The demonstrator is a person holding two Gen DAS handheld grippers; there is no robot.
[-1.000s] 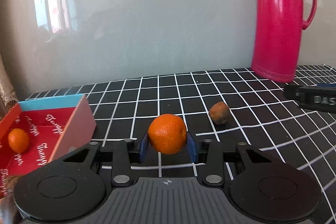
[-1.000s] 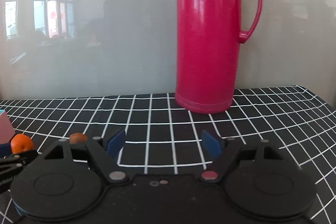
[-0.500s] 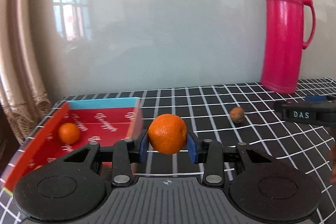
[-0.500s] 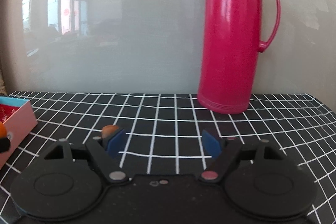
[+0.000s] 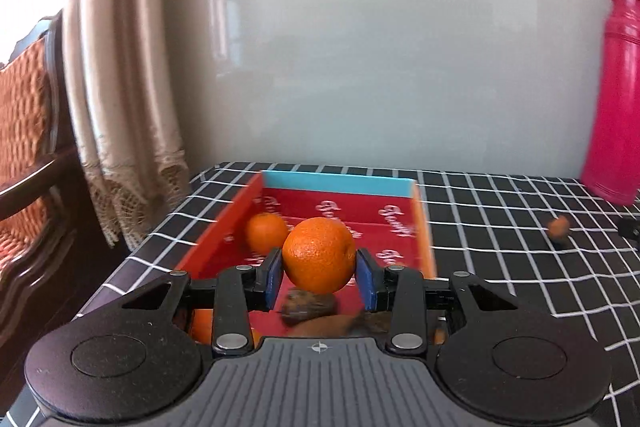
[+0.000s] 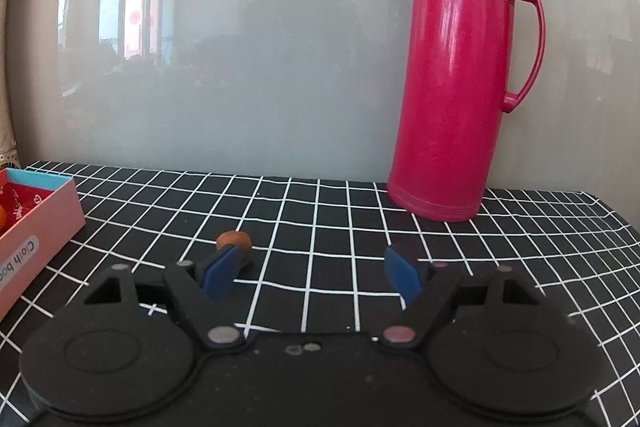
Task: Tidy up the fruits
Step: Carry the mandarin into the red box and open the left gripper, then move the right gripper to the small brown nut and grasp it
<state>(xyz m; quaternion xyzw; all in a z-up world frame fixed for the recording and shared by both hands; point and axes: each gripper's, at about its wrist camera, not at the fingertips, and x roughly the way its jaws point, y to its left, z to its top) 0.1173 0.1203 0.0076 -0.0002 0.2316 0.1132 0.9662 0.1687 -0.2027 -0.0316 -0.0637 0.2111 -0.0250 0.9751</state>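
My left gripper (image 5: 319, 277) is shut on an orange (image 5: 319, 254), held above the near part of a red box (image 5: 372, 203) with a blue far wall. Inside the box lie a second orange (image 5: 266, 231) and brown fruit (image 5: 308, 303) just under the held one. A small brown fruit (image 5: 559, 226) sits on the checked cloth to the right. In the right wrist view my right gripper (image 6: 312, 273) stands open above the cloth with nothing between its blue pads; the same brown fruit (image 6: 233, 239) lies just beyond its left fingertip (image 6: 218, 271).
A tall pink thermos (image 6: 456, 79) stands at the back right against the grey wall. The box's pink outer wall (image 6: 38, 227) shows at the left of the right wrist view. A curtain (image 5: 120, 87) and a wooden chair (image 5: 28, 163) stand past the table's left edge.
My left gripper has carried the orange leftward from the open cloth to above the red box. The right gripper has drifted slightly left, so the thermos now appears farther right.
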